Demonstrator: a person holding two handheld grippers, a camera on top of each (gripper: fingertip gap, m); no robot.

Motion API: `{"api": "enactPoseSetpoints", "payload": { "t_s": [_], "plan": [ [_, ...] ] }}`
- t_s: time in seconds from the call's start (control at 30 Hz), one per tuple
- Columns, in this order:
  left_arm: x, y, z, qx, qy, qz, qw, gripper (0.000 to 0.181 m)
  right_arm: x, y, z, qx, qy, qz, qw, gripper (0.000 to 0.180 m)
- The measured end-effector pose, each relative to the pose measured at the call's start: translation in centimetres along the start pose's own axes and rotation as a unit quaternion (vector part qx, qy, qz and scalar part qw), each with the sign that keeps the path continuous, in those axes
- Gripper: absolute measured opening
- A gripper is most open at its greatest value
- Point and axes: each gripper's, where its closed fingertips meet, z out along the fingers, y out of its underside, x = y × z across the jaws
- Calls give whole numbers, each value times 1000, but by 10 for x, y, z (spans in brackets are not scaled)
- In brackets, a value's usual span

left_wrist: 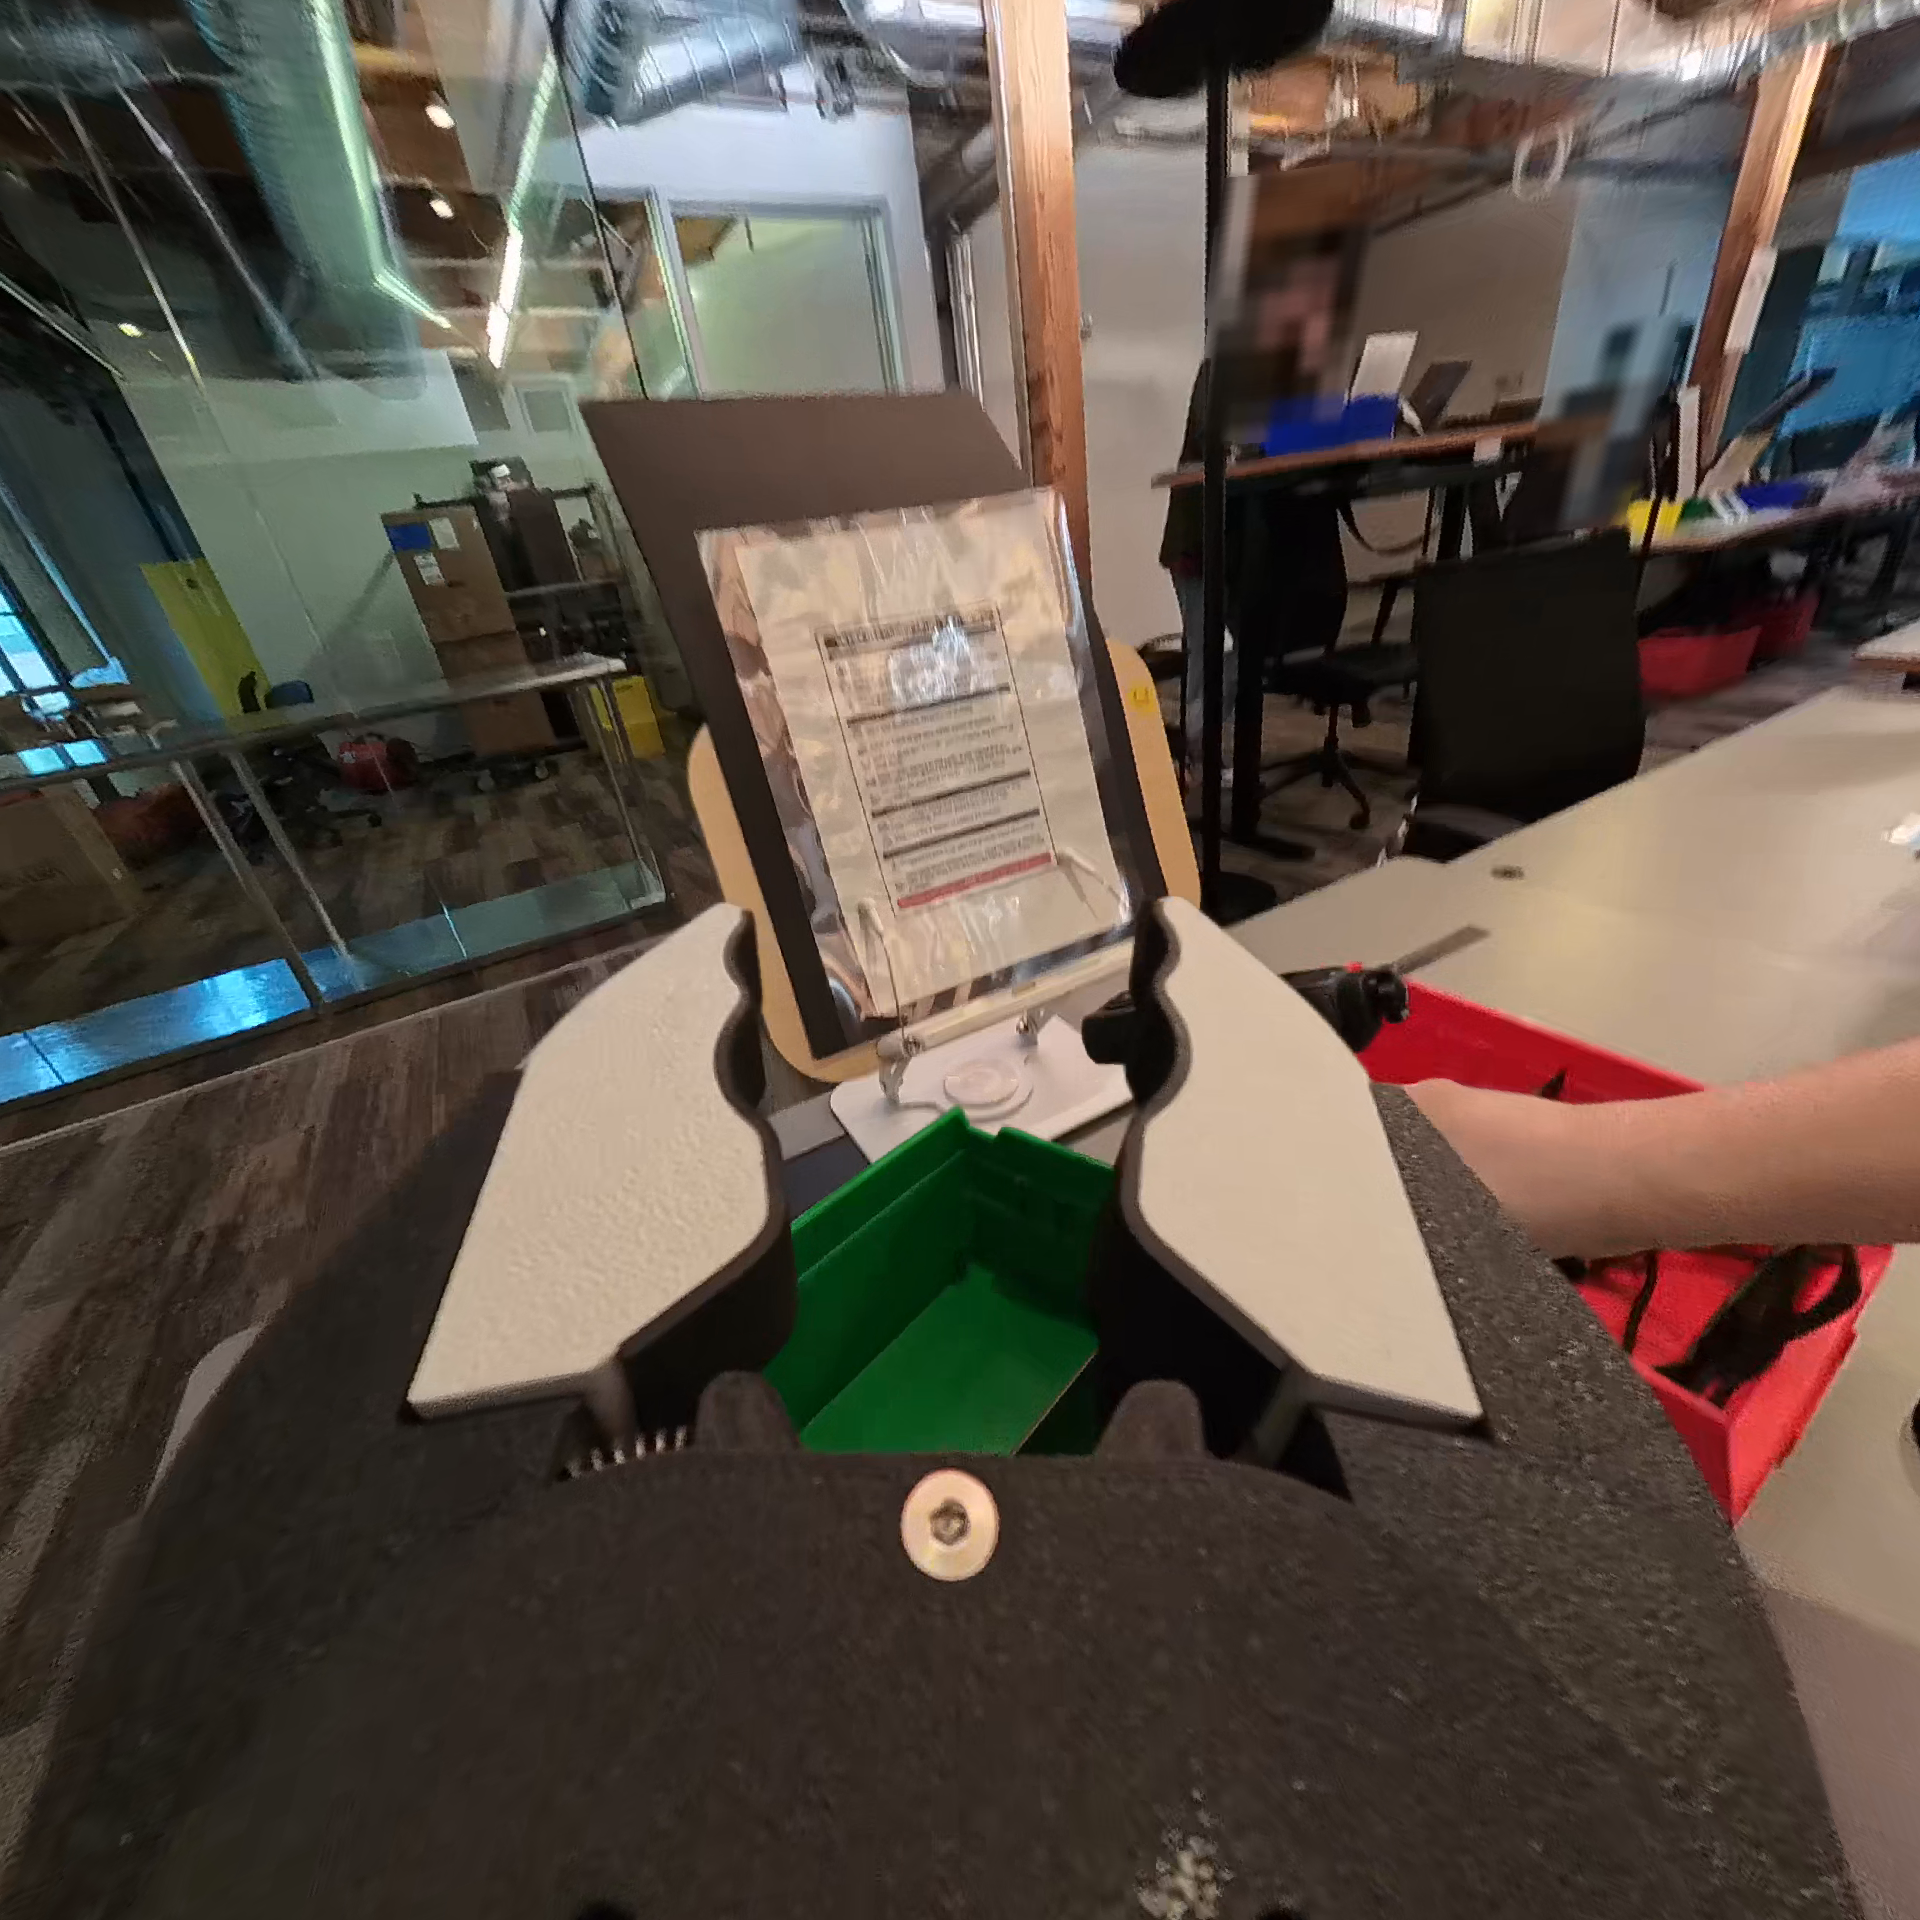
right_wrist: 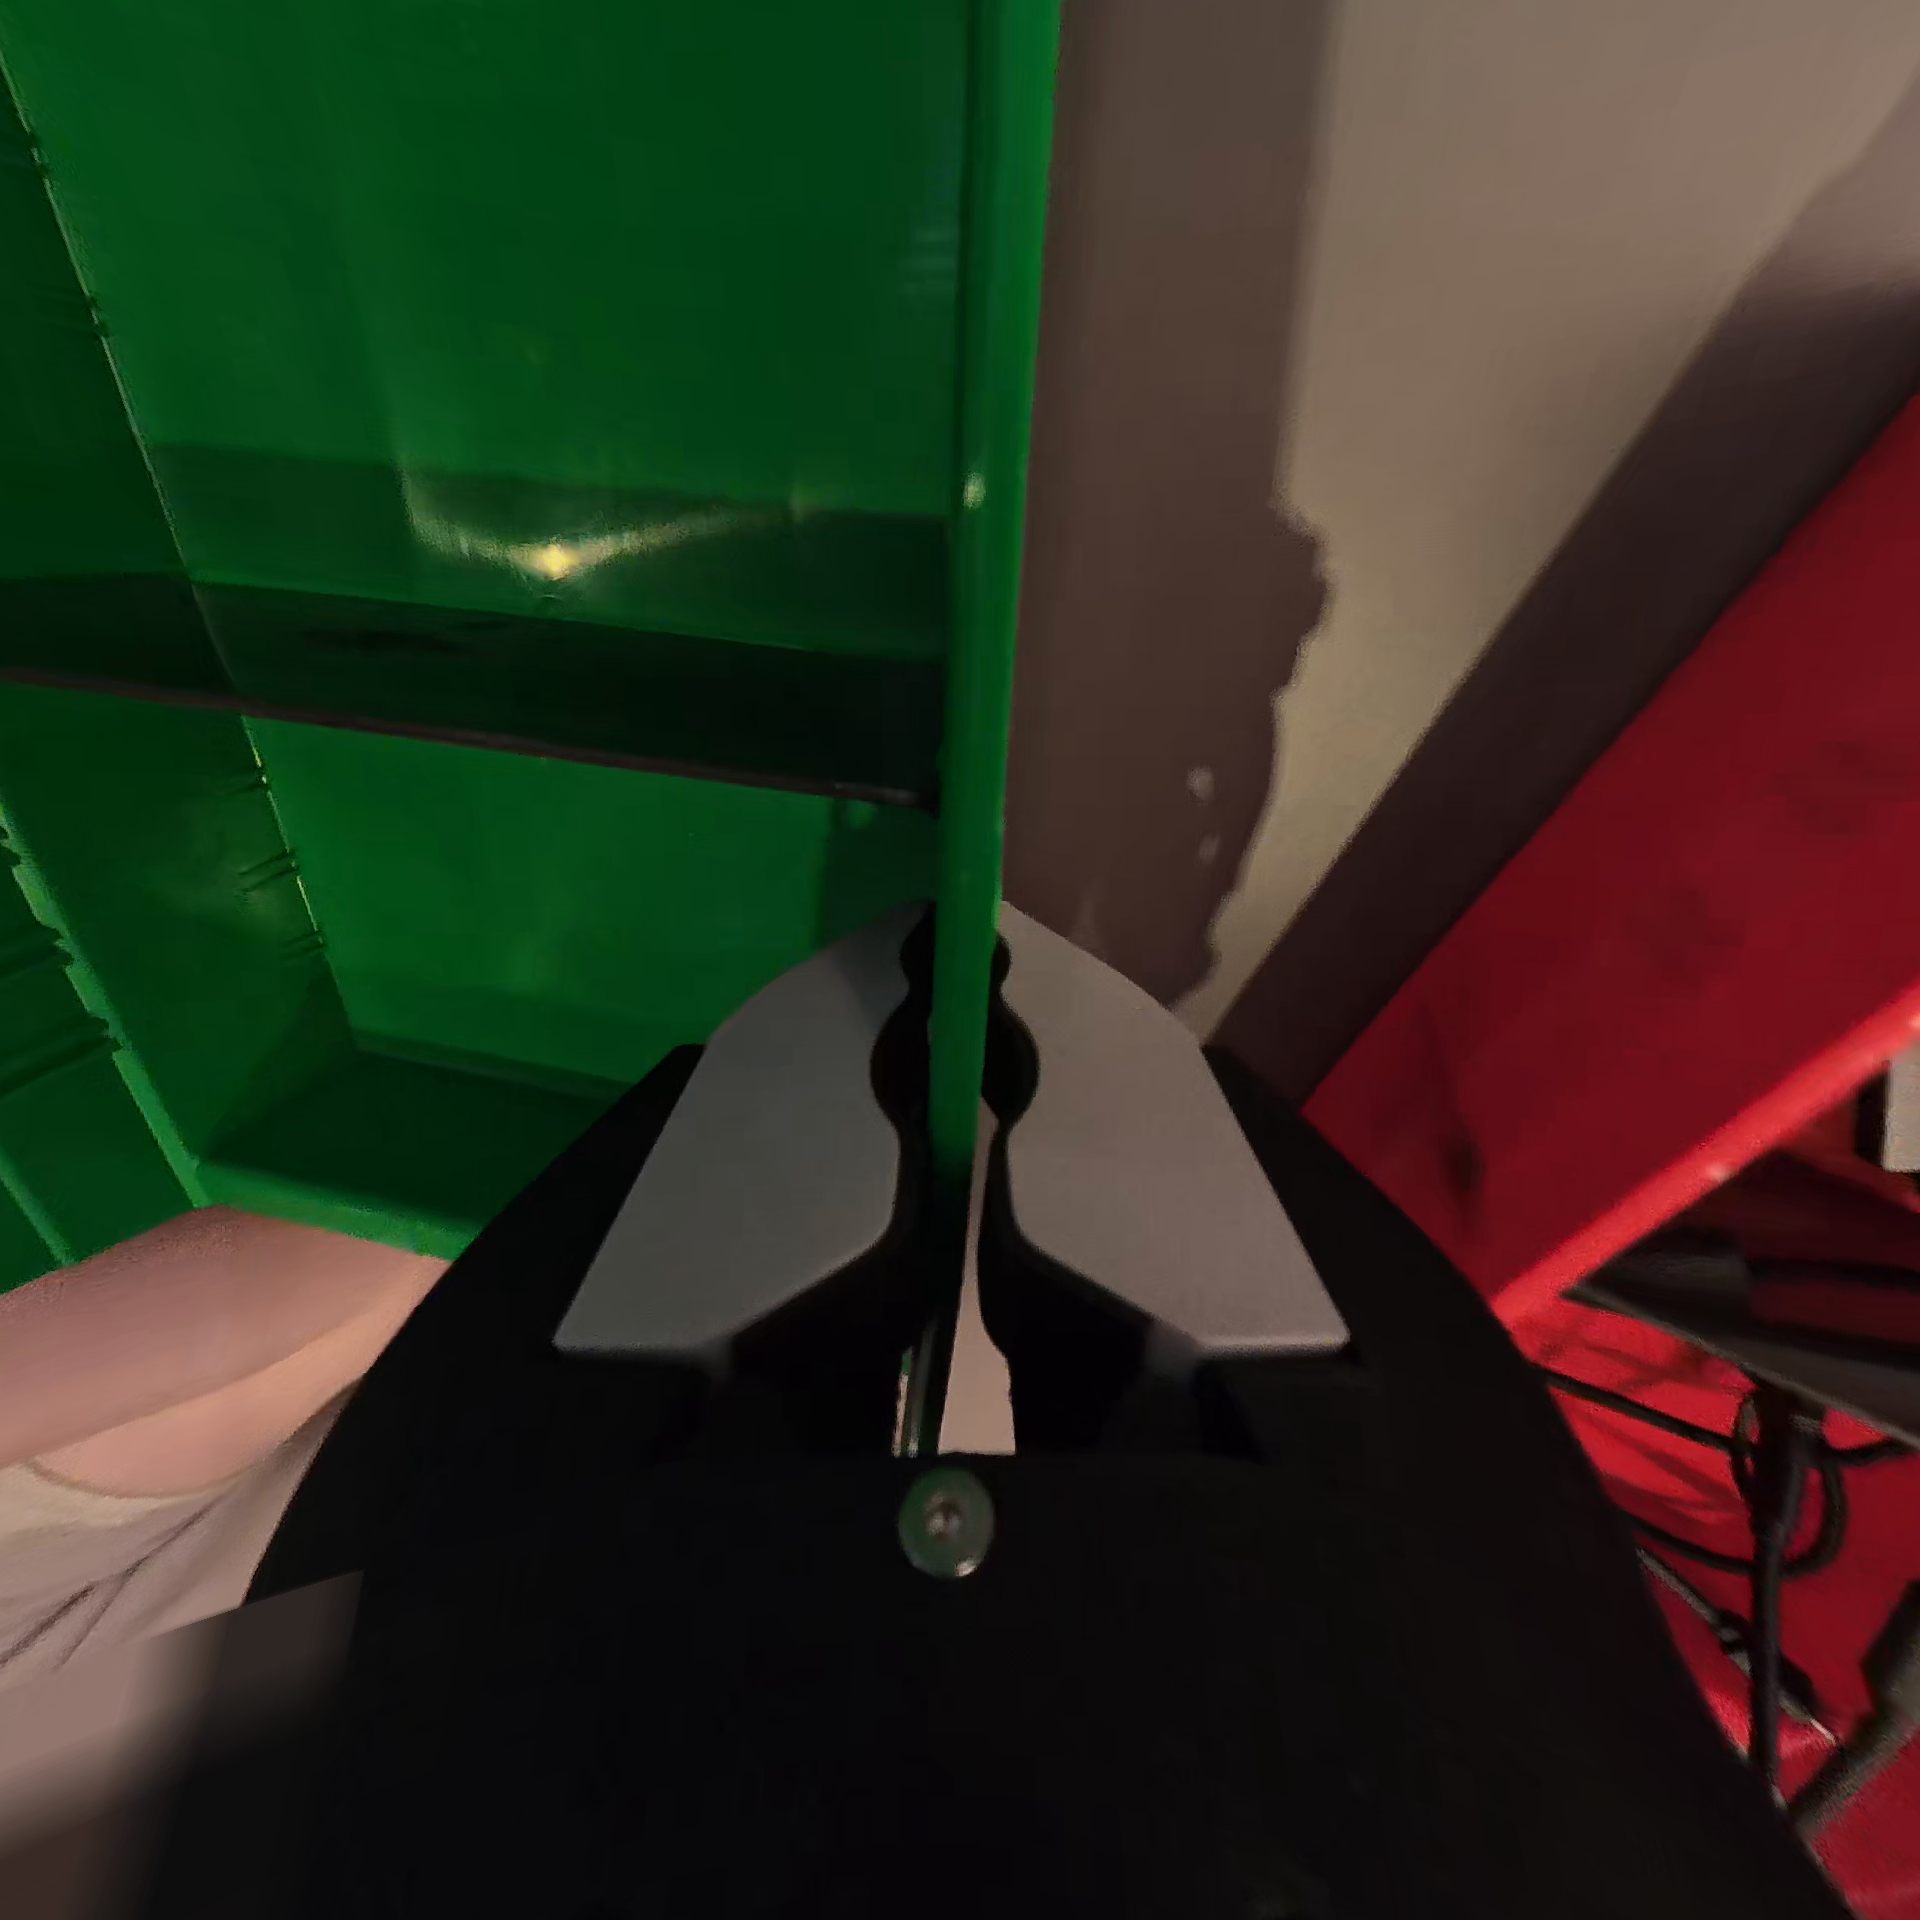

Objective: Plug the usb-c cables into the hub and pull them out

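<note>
While the left gripper (left_wrist: 940, 997) hovers with jaws spread wide over the green bin (left_wrist: 935, 1299), the right gripper (right_wrist: 951, 971) has its jaws pinching that bin's (right_wrist: 520, 312) thin right wall; a forearm (left_wrist: 1662, 1164) reaches in from the right. Right of the green bin sits a red bin (left_wrist: 1538, 1049) on the table (left_wrist: 1714, 831), black cables (right_wrist: 1787, 1507) tangled inside it; the hub cannot be made out; a sheet in a clear stand (left_wrist: 914, 748) rises at the far edge.

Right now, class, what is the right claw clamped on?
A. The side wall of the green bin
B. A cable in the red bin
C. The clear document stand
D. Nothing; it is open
A: in the right wrist view the right claw is shut on the thin side wall of the green bin, one finger on each side.
</note>
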Motion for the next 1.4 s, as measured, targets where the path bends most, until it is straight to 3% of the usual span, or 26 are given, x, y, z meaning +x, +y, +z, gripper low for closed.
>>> {"api": "enactPoseSetpoints", "payload": {
  "t_s": [0.1,0.2,0.33,0.47,0.63,0.7,0.77,0.97,1.03,1.1,1.27,1.4],
  "plan": [
    [-3,-22,-17,61,-5,-32,998,69,0,6,-28,2,-4,-10,1000,7],
    [1,-43,-38,131,40,-71,988,70,13,21,-66,11,-18,-4,1000,7],
    [9,-41,-45,130,120,-121,977,73,49,69,-124,36,-77,40,996,6],
    [0,-15,-25,56,91,-127,986,68,121,129,-180,87,-98,115,985,5],
    [-2,60,18,-156,42,-100,982,70,241,209,-223,153,-14,201,967,6],
    [18,82,38,-219,78,-105,967,70,286,243,-227,160,13,243,957,6],
    [49,103,57,-276,135,-105,946,58,326,276,-227,159,45,277,946,6],
    [135,175,109,-433,210,-59,874,69,401,344,-197,129,95,365,917,6],
    [155,197,117,-469,216,-38,855,68,413,355,-183,124,86,381,912,6],
    [168,213,122,-495,210,-31,843,56,420,360,-169,124,72,388,911,6],
    [195,245,120,-555,218,-15,803,65,430,366,-134,123,50,385,913,6],
    [214,260,122,-570,233,0,788,51,438,375,-119,106,54,379,918,7]
  ]
}}
